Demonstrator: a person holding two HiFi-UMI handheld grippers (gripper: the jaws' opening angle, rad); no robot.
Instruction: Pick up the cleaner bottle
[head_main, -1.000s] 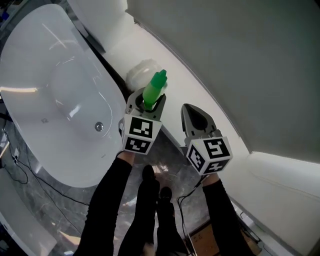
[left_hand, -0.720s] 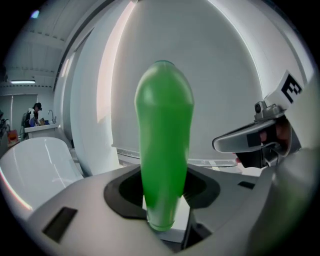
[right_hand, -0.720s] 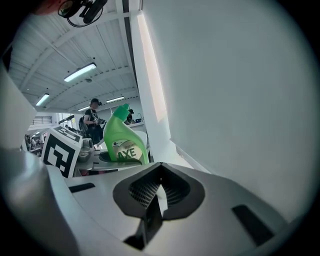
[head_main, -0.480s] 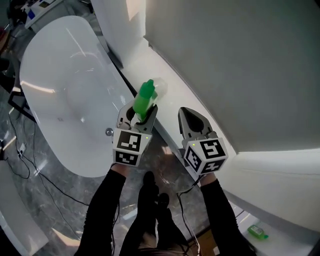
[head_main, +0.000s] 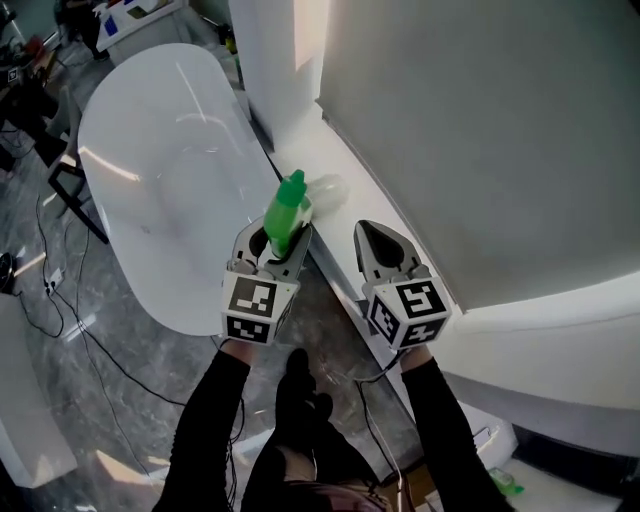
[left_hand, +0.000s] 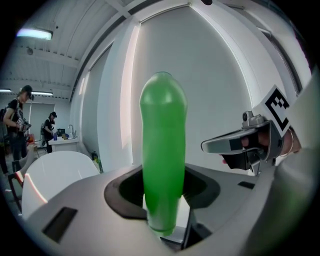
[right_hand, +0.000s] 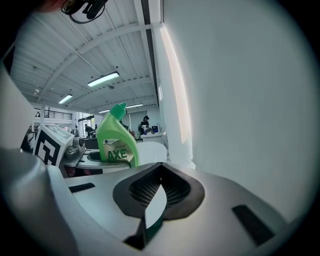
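The green cleaner bottle (head_main: 283, 212) stands upright between the jaws of my left gripper (head_main: 274, 243), held in the air over the edge of the white ledge (head_main: 350, 190). In the left gripper view the bottle (left_hand: 162, 150) fills the middle, with the left gripper (left_hand: 165, 220) gripping its lower part. My right gripper (head_main: 378, 243) hovers just to the right at about the same height, with its jaws together and nothing in them. In the right gripper view the right gripper's (right_hand: 149, 212) pads meet, and the labelled bottle (right_hand: 116, 142) shows at the left.
A white bathtub (head_main: 150, 170) lies to the left on a dark marble floor (head_main: 120, 400) with cables. A grey wall (head_main: 480, 120) rises at the right above the ledge. A pale object (head_main: 327, 186) rests on the ledge. The person's legs are below the grippers.
Both grippers have risen together, and the left one carries the bottle up and away from the ledge. More of the bathtub and floor shows now. Neither gripper's jaws have changed.
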